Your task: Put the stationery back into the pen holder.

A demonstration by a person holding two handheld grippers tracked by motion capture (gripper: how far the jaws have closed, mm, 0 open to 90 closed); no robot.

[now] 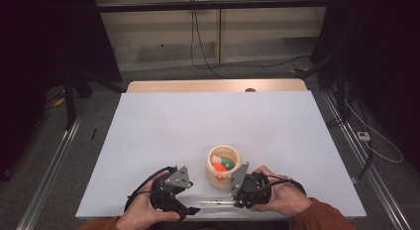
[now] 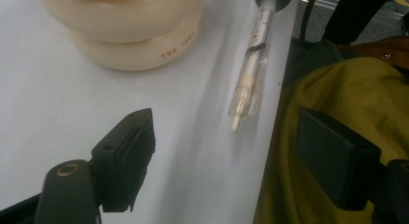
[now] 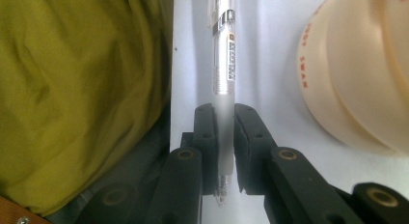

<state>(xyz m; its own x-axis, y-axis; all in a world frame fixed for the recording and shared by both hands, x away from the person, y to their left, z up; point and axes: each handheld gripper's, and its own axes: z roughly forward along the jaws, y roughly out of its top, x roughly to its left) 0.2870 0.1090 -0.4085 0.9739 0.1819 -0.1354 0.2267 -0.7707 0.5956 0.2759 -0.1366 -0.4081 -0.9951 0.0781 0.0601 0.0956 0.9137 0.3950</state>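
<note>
Here, in the high view, one clear pen (image 1: 214, 202) lies level just above the desk (image 1: 163, 131) edge, between the left tongs (image 1: 190, 208) and the right tongs (image 1: 233, 202); one cream wooden pot (image 1: 224, 165) stands just beyond them. In the left gripper view, the left tongs (image 2: 226, 151) gape wide, empty, the pen (image 2: 251, 74) ahead of them. In the right gripper view, the right tongs (image 3: 225, 137) are clamped on the pen (image 3: 224, 55) near its tip. It looks light, stiff and slick, so mid-barrel seems the safest grip.
</note>
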